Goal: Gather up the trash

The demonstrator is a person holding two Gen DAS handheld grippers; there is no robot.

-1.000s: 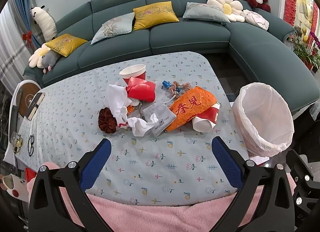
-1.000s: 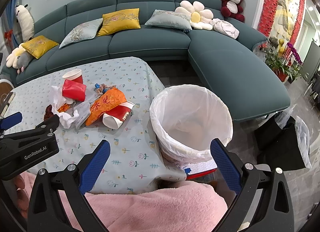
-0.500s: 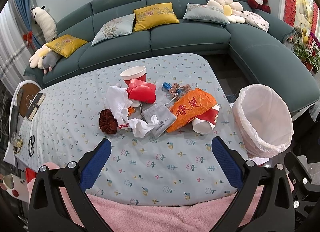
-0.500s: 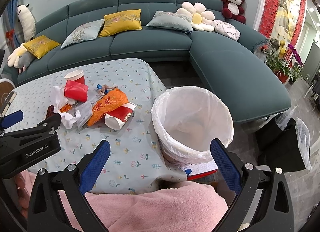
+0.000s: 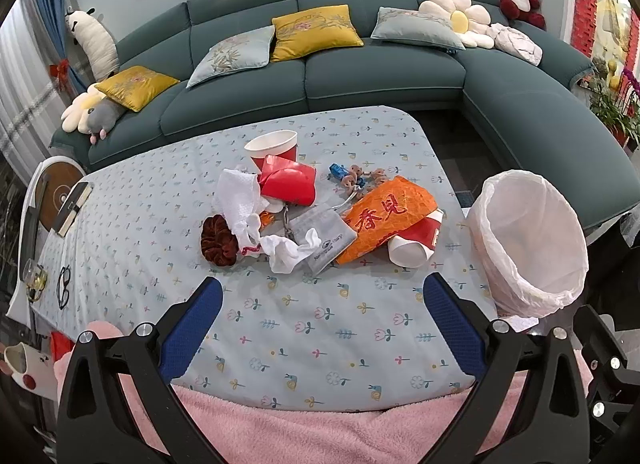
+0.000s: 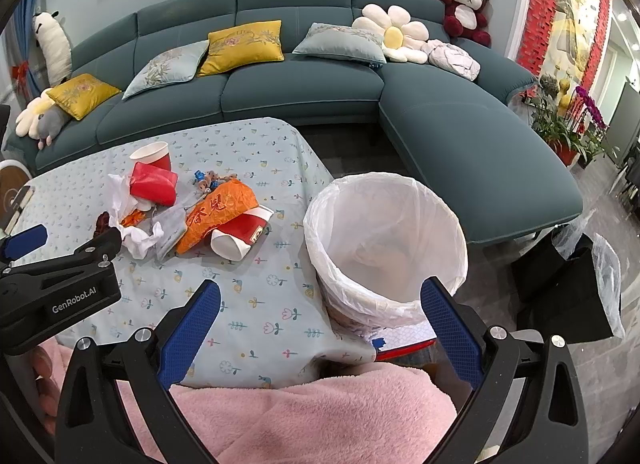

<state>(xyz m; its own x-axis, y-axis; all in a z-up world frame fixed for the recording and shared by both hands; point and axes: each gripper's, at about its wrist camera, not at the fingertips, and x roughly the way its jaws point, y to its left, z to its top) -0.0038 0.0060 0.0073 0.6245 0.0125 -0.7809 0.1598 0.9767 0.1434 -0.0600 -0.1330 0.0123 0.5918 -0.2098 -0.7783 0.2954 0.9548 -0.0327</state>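
Both claws, the left gripper (image 5: 322, 306) and the right gripper (image 6: 320, 310), are wide open and hold nothing. The pile of crumpled paper and red cups (image 5: 316, 212) sits mid-table — pick one piece, then drop it in the white-lined round bin (image 6: 386, 240) beside the table.

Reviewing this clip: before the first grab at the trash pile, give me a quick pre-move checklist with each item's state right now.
1. Left gripper open and holding nothing: ok.
2. Right gripper open and holding nothing: ok.
3. White plastic-lined round trash bin upright beside the table, mouth unobstructed: ok.
4. Nearest trash pieces, the tipped red paper cup and the crumpled white tissue, lie exposed at the pile's near edge: ok.
5. Orange crinkled snack bag free to lift alone: not ok, it overlaps the tipped cup and a grey fabric pouch.
6. Whether the dark red scrunchie and pouch count as trash: cannot tell.
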